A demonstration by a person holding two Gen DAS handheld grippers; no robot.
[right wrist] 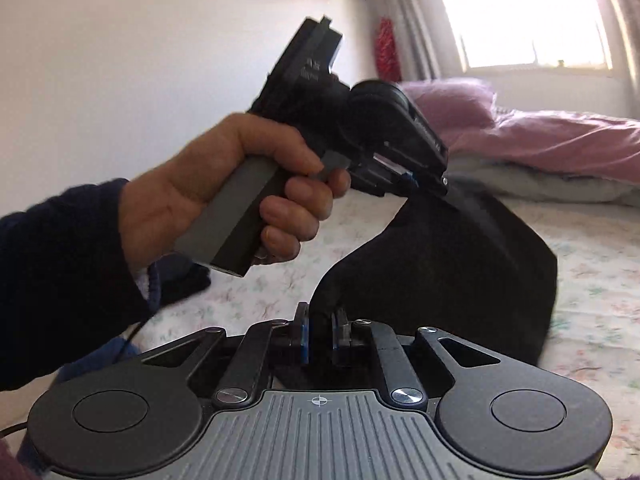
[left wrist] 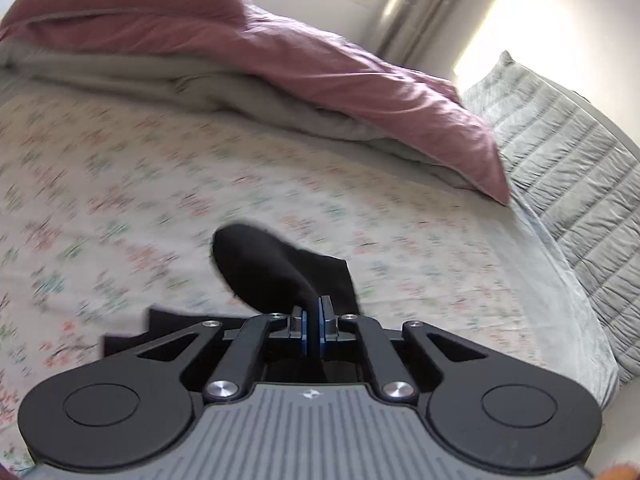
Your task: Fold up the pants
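Matt black cloth pants [right wrist: 440,264], seemingly fleecy

A pink crumpled duvet [left wrist: 320,60] lies across the upper frame on a pale floral-print bedsheet [left wrist: 120,184]. A grey quilted pillow [left wrist: 560,152] stands at right. A bright window [right wrist: 520,12] fills the upper right.

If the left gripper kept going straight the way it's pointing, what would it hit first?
Beyond the black pants pinched in the left gripper, probably the floral bedsheet, since it points downward at the bed. The folded pink duvet lies farther back; depth is unclear.
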